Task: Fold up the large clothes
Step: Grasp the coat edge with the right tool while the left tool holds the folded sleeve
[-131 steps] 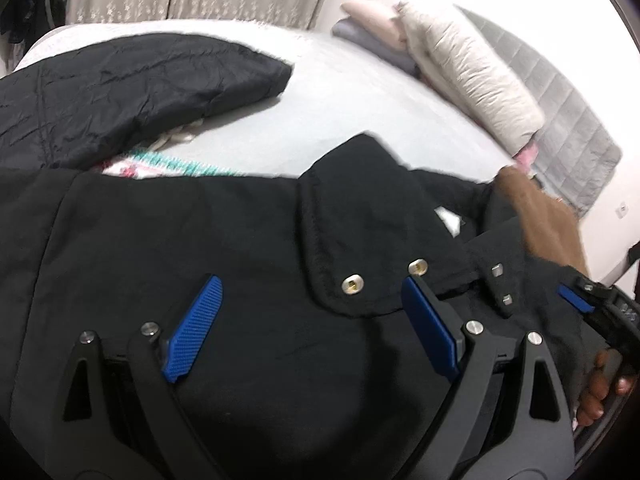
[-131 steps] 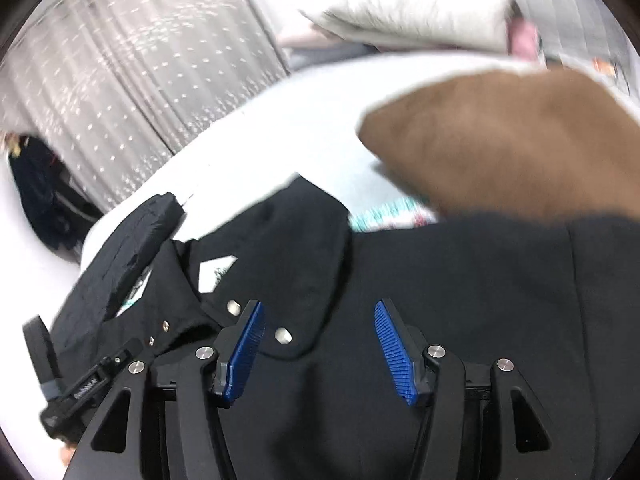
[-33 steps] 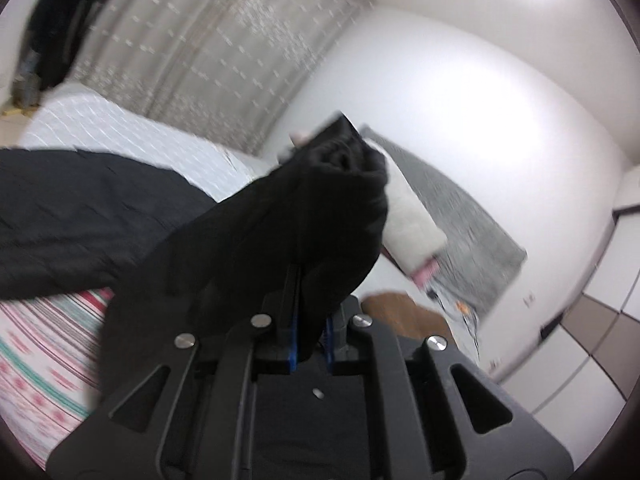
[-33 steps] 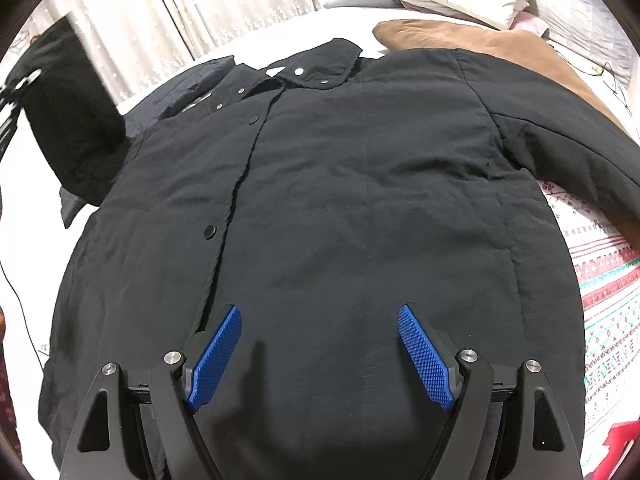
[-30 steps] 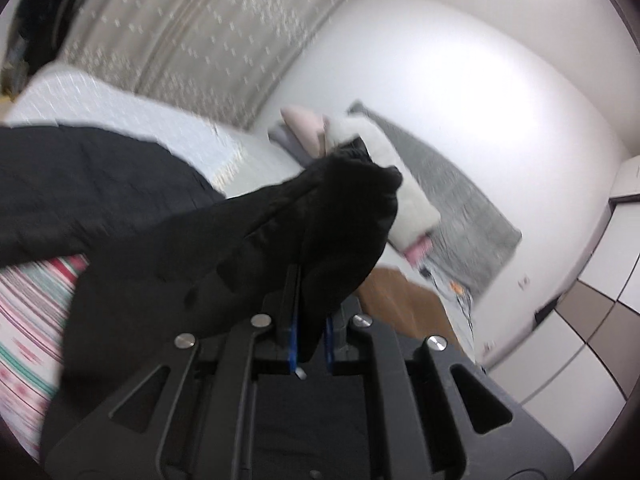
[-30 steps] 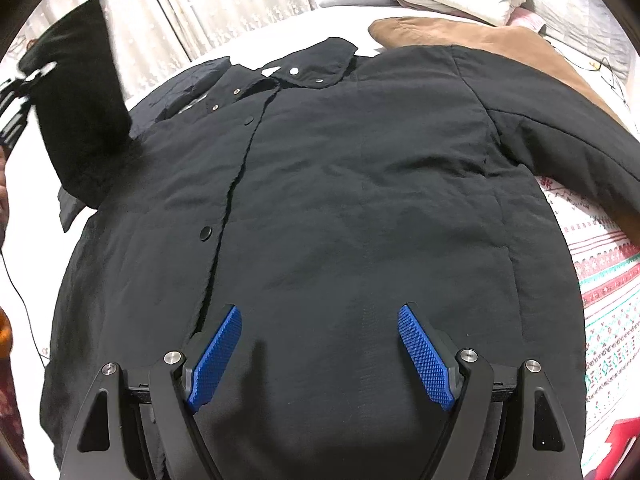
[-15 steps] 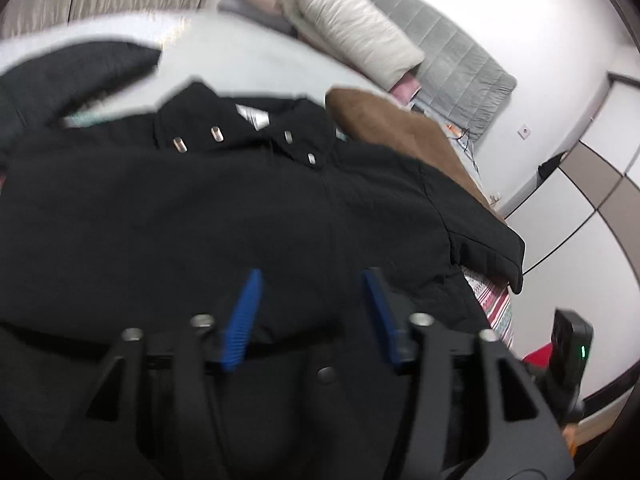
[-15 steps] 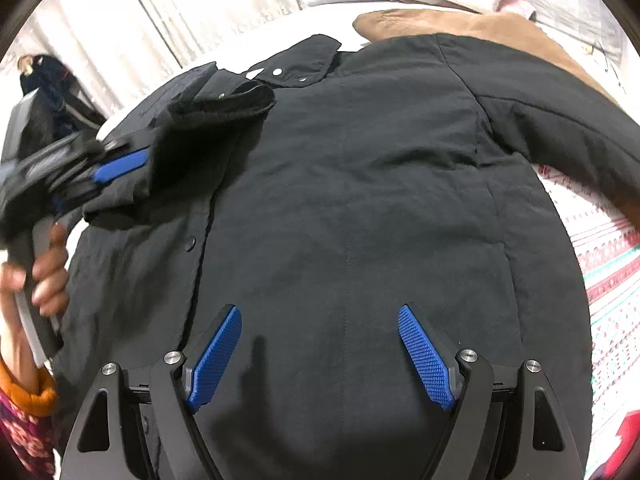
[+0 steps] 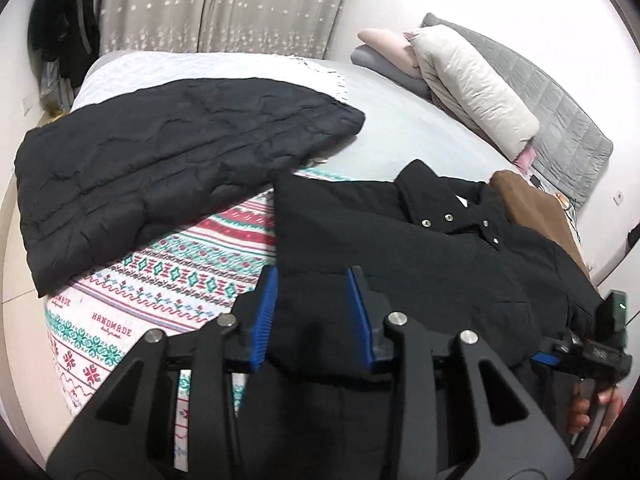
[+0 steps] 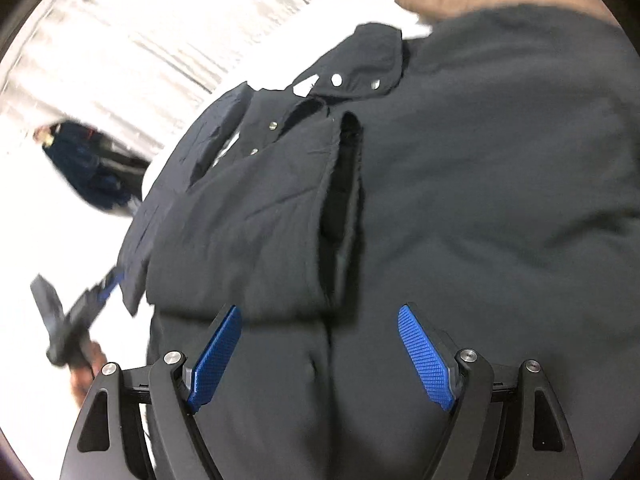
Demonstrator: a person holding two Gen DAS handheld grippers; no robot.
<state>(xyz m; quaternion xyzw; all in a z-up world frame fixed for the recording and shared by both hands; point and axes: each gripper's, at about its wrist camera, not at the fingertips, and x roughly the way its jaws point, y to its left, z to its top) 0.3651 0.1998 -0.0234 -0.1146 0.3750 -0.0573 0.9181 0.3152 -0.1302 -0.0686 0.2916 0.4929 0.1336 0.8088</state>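
Note:
A large black coat with snap buttons lies front up on the bed, its collar at the far end. One sleeve lies folded across the coat's front. My left gripper hovers over the coat's left edge, its jaws closing; fabric lies under them but the pads do not press on it. My right gripper hangs over the coat's lower front, jaws wide and closing slightly, with nothing gripped. A hand holds the right gripper at the coat's right side.
A second black quilted jacket lies on the bed to the left, over a patterned blanket. A brown garment sits beyond the coat. Pillows are stacked at the headboard. Curtains hang behind.
My left gripper let go of the sleeve it held up; the sleeve now lies across the coat's front. That gripper dropped to the coat's left edge. The right gripper moved closer to the coat and rolled.

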